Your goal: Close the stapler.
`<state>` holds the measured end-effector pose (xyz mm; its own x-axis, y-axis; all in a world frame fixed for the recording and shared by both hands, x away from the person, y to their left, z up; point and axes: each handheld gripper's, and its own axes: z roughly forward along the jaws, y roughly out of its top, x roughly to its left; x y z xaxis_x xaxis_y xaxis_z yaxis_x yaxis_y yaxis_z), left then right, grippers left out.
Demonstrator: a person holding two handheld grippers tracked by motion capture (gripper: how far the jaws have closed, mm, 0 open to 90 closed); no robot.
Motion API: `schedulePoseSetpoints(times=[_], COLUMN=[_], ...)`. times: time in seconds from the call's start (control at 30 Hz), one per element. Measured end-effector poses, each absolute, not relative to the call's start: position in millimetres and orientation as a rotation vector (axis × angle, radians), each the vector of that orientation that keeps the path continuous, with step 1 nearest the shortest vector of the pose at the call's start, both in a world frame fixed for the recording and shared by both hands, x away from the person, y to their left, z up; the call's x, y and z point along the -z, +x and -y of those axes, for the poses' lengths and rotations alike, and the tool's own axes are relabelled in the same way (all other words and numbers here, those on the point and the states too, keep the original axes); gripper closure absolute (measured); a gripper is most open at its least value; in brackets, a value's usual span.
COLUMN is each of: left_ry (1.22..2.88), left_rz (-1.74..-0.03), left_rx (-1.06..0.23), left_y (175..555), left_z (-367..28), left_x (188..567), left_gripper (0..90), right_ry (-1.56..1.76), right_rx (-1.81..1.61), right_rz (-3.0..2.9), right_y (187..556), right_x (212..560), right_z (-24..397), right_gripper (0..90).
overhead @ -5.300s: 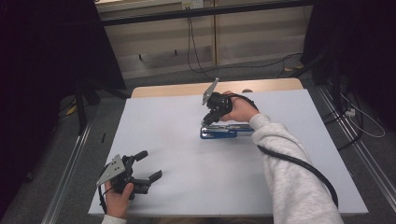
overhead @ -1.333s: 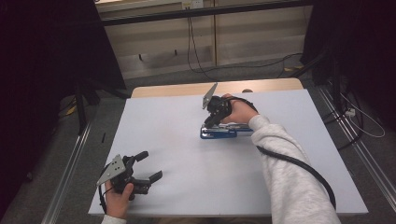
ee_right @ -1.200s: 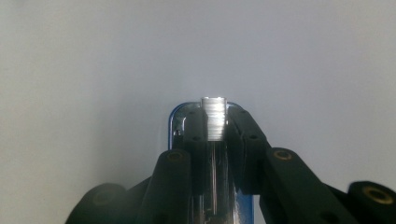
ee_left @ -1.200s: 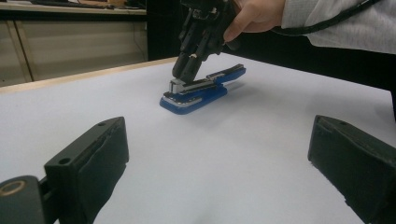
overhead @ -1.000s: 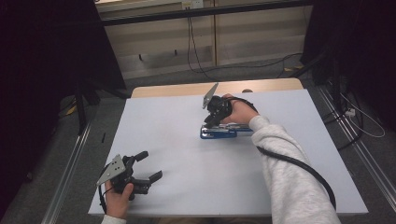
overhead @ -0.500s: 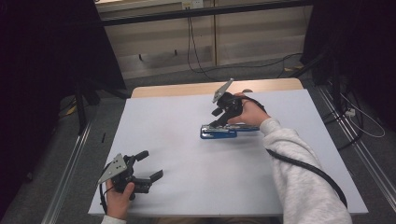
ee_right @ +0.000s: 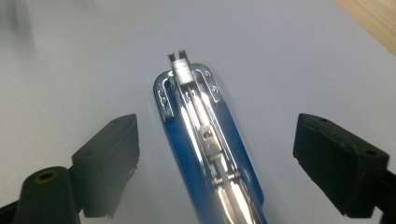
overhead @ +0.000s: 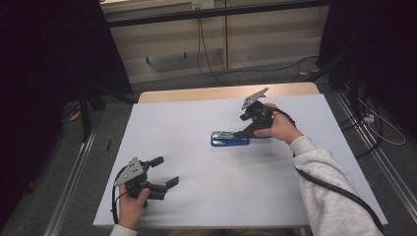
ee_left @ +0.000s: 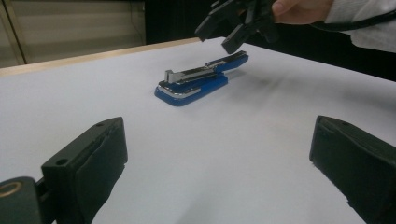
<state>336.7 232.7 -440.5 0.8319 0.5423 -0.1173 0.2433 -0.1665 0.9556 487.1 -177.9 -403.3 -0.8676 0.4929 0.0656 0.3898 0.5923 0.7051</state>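
stapler [overhead: 230, 138]: blue, flat on white worktop [overhead: 196, 196], centre, lid open
right gripper [overhead: 244, 132]: at stapler's right end, fingers just opened wide, released, stapler between them untouched
left gripper [overhead: 164, 172]: near-left, fingers spread, empty

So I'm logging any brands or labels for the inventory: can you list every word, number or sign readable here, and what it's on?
None can be read.
Blue stapler: bare chrome and blue plastic, no brand or number legible in any view.
Grey plate on the left tool: no marking visible.
White table: blank.
Wall outlet at the top of the high view: too small to read.
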Motion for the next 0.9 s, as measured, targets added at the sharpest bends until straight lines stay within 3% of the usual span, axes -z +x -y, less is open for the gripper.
schedulePoseSetpoints(times=[0.67,0.9], left_ry=[1.834,1.858], left_rz=[-0.662,-0.658], left_rx=[-0.262,-0.267], left_y=[370,382], left_z=[-190,-175], left_x=[435,433], left_gripper=[3.8,3.7], right_ry=[0.937,1.041], right_rx=[-1.097,-1.105], right_rz=[-2.505,-2.412], right_y=[437,426], right_x=[416,418], right_z=[238,258], right_gripper=[12.0,17.3])
